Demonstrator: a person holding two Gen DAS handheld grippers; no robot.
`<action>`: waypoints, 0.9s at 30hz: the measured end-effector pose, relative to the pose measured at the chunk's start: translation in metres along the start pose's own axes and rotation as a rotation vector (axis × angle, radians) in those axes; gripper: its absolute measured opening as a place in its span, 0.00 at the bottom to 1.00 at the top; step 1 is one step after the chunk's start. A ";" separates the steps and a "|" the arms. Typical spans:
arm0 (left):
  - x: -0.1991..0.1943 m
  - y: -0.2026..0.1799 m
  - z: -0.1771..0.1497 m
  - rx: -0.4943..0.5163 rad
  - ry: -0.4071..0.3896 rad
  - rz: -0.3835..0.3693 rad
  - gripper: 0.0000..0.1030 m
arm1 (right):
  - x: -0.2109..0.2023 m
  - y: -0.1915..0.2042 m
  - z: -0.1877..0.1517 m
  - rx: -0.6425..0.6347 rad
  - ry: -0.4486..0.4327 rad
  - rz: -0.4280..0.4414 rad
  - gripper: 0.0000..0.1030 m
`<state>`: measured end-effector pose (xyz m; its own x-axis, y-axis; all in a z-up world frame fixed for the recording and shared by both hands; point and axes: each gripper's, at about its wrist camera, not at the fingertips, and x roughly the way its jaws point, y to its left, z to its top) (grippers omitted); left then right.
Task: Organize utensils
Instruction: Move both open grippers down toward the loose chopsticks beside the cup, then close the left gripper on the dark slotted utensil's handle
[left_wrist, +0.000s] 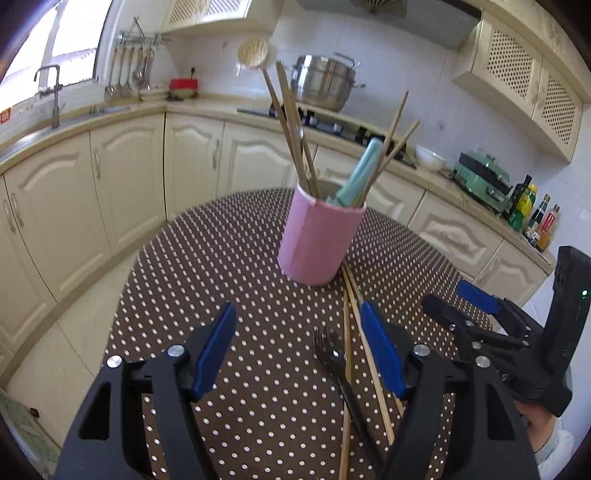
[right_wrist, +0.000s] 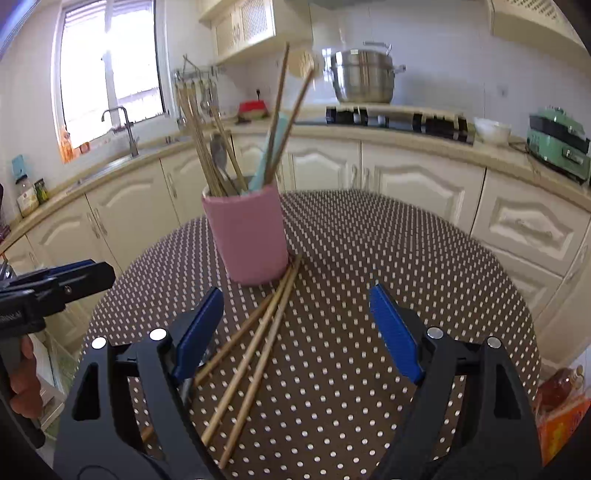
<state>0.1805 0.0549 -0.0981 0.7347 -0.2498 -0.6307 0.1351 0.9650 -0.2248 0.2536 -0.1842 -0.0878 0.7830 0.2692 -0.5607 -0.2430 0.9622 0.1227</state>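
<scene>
Over dotted table (right_wrist: 351, 258), both tools tilt down, open.

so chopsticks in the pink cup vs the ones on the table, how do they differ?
Chopsticks in the pink cup stand upright, fanned apart; the loose chopsticks lie flat on the dotted table, bunched, tips by the cup's base. Both sets look like plain light wood.

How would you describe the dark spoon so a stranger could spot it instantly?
Start at the pink holder on the dotted tablecloth. Loose chopsticks fan out from its base. Among them lies the spoon: dark, shiny metal, unlike the pale wooden sticks.
</scene>
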 end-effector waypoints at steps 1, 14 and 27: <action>0.005 0.001 -0.001 -0.005 0.021 -0.002 0.67 | 0.004 -0.002 -0.003 0.006 0.014 0.001 0.78; 0.056 0.009 -0.019 -0.068 0.210 -0.008 0.67 | 0.028 -0.012 -0.018 0.060 0.112 -0.014 0.78; 0.090 -0.026 -0.029 0.013 0.340 -0.036 0.66 | 0.040 -0.040 -0.021 0.198 0.167 0.001 0.78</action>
<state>0.2240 0.0048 -0.1708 0.4661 -0.2937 -0.8345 0.1669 0.9556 -0.2430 0.2825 -0.2128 -0.1322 0.6734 0.2757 -0.6860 -0.1138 0.9555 0.2722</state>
